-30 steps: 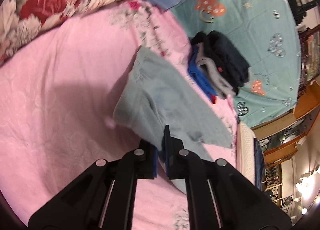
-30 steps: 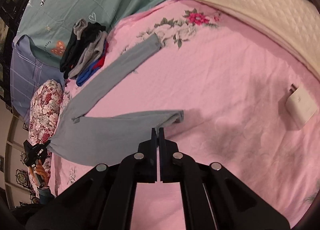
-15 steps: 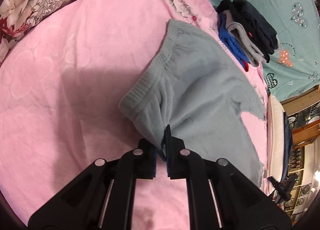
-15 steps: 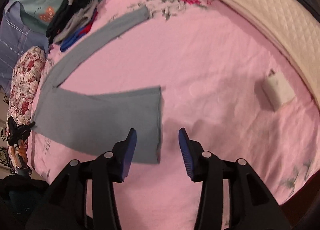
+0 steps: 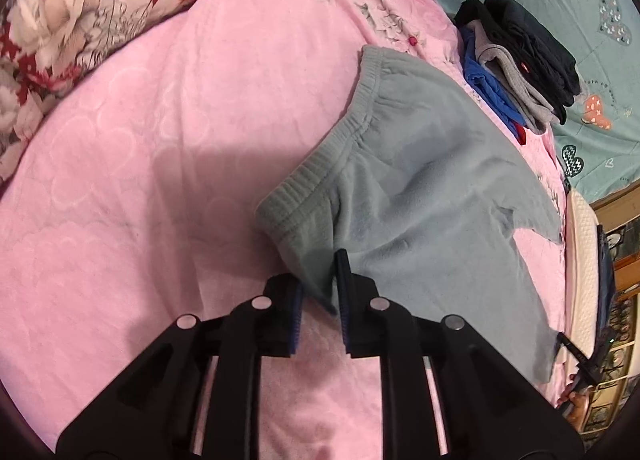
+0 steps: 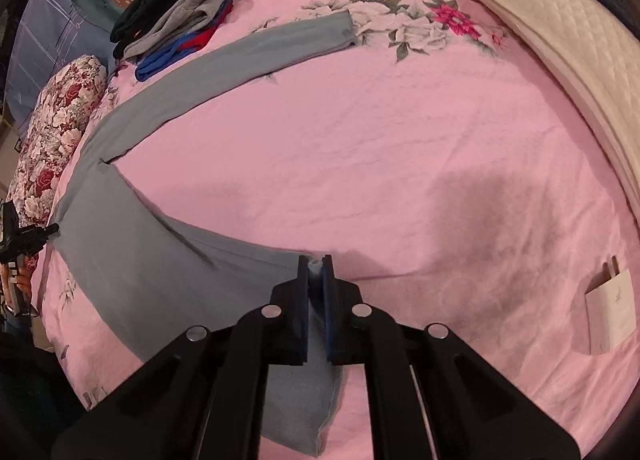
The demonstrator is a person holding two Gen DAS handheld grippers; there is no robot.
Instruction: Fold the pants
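Right gripper (image 6: 316, 288) reclosed on pants (image 6: 160, 276)

pants (image 6: 160, 268): spread on the bedspread (image 6: 400, 164), left of the right gripper (image 6: 316, 272)
clothes pile (image 6: 180, 16): far ahead-left, past the farther leg
charger (image 6: 610, 312): off to its right
pillow (image 6: 60, 128): far left

Black tool (image 5: 318, 292); blue pads (image 6: 329, 316); silver rivets (image 6: 271, 311)

1. Bare pink sheet (image 6: 400, 148) lies open between the pant legs (image 6: 248, 52) and the quilted pad (image 6: 560, 44).
2. A clothes pile (image 6: 180, 8) and floral pillow (image 6: 56, 128) block the far-left side.
3. A white box (image 6: 610, 316) sits at right.
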